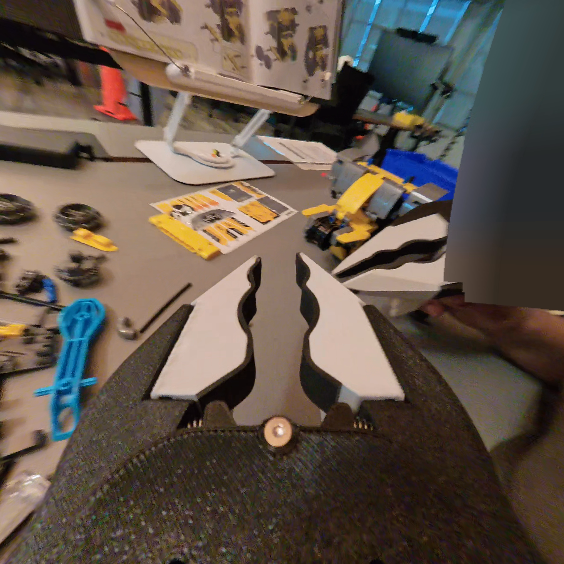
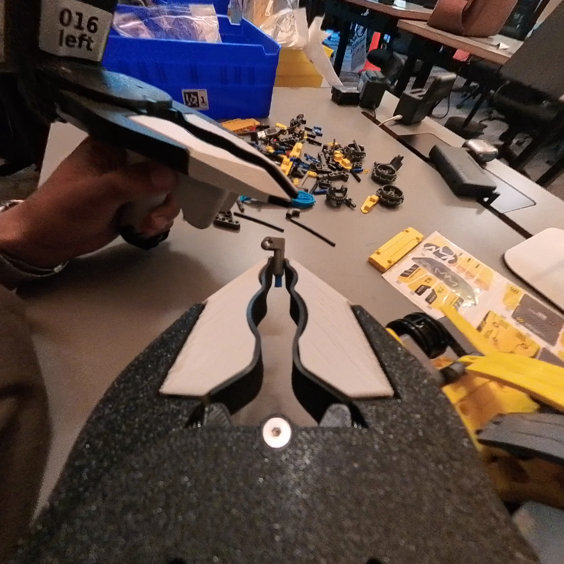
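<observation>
Right wrist view, grey pin (image 2: 276, 253) half-hidden, blurred model (image 2: 488, 384)

Your right gripper (image 2: 276, 268) pinches a dark grey, blue-tipped connector (image 2: 275, 255). At ten o'clock of your grey-fingered left gripper (image 1: 278, 259) lies a yellow-and-grey sticker sheet (image 1: 224, 213).

A grey printed tag (image 2: 74, 32) on the left gripper (image 2: 293, 197) and a white coded sticker (image 2: 195, 99) on the blue plastic bin (image 2: 213, 70) bore legible characters.
</observation>
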`<state>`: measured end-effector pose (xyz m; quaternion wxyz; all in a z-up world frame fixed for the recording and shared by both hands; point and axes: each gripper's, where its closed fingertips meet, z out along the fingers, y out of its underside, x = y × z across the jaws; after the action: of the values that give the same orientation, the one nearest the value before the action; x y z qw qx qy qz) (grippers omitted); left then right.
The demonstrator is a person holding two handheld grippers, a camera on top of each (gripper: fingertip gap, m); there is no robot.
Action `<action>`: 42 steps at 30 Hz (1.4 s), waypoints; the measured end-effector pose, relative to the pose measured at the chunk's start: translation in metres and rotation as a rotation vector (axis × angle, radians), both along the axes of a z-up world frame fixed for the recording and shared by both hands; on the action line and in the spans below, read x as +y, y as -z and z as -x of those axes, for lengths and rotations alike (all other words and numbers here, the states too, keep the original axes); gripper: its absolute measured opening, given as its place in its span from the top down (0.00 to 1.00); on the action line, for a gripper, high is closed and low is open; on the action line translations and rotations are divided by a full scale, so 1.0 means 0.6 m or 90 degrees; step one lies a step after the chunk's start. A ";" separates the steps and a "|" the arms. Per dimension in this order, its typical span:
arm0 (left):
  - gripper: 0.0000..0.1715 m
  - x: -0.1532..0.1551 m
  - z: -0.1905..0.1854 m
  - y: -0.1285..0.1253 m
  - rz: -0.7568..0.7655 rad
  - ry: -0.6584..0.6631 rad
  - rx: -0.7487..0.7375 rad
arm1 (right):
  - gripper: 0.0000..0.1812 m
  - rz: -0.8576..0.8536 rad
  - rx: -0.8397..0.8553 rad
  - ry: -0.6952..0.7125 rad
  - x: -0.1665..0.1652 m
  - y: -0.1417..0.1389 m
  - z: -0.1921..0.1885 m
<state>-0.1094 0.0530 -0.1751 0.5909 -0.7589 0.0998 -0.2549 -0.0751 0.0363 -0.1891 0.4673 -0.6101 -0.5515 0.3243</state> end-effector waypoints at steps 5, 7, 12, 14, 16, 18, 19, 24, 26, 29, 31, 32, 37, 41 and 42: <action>1.00 0.016 0.015 0.005 -0.033 -0.092 0.142 | 0.96 -0.042 -0.018 -0.023 -0.002 -0.020 -0.017; 1.00 0.020 0.010 -0.011 -0.065 -0.102 0.131 | 0.96 -0.065 -0.034 -0.025 0.002 -0.016 -0.025; 1.00 0.031 -0.018 -0.044 -0.082 -0.037 0.054 | 0.96 -0.046 -0.014 -0.038 -0.007 -0.005 -0.025; 1.00 0.038 -0.016 -0.040 -0.106 -0.057 0.114 | 0.96 -0.025 -0.009 -0.037 -0.011 0.001 -0.028; 1.00 0.033 -0.026 -0.032 -0.108 -0.046 0.115 | 0.97 -0.021 0.008 -0.030 -0.009 -0.004 -0.034; 1.00 0.026 -0.030 -0.034 -0.107 -0.034 0.074 | 0.97 0.002 0.014 -0.028 -0.006 -0.003 -0.036; 1.00 0.024 -0.022 -0.037 -0.107 -0.047 0.056 | 0.97 0.015 0.020 -0.031 -0.006 -0.005 -0.035; 1.00 0.022 0.002 -0.026 -0.087 -0.083 0.043 | 0.97 0.027 0.032 -0.034 -0.008 -0.008 -0.034; 1.00 0.024 -0.007 -0.024 -0.085 -0.075 0.049 | 0.97 0.011 0.021 -0.030 -0.007 -0.004 -0.033; 1.00 0.024 -0.019 -0.014 -0.067 -0.056 0.057 | 0.97 -0.011 0.011 -0.025 -0.006 -0.001 -0.031; 1.00 0.023 -0.020 -0.015 -0.059 -0.043 0.024 | 0.97 -0.022 0.008 -0.023 -0.007 -0.001 -0.031; 1.00 0.022 -0.019 -0.018 -0.056 -0.035 -0.003 | 0.96 -0.027 0.007 -0.023 -0.007 -0.001 -0.031; 0.97 0.014 -0.017 -0.031 -0.043 0.014 -0.133 | 0.96 -0.048 0.006 -0.019 -0.007 -0.005 -0.033; 1.00 0.008 -0.029 -0.030 -0.016 0.061 -0.189 | 0.96 -0.058 0.008 -0.012 -0.003 -0.009 -0.035; 1.00 0.008 -0.029 -0.031 -0.013 0.064 -0.197 | 0.97 -0.057 0.009 -0.010 -0.002 -0.009 -0.035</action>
<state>-0.0918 0.0579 -0.1567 0.5934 -0.6985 0.0482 -0.3970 -0.0538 0.0349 -0.1836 0.4956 -0.5816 -0.5672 0.3072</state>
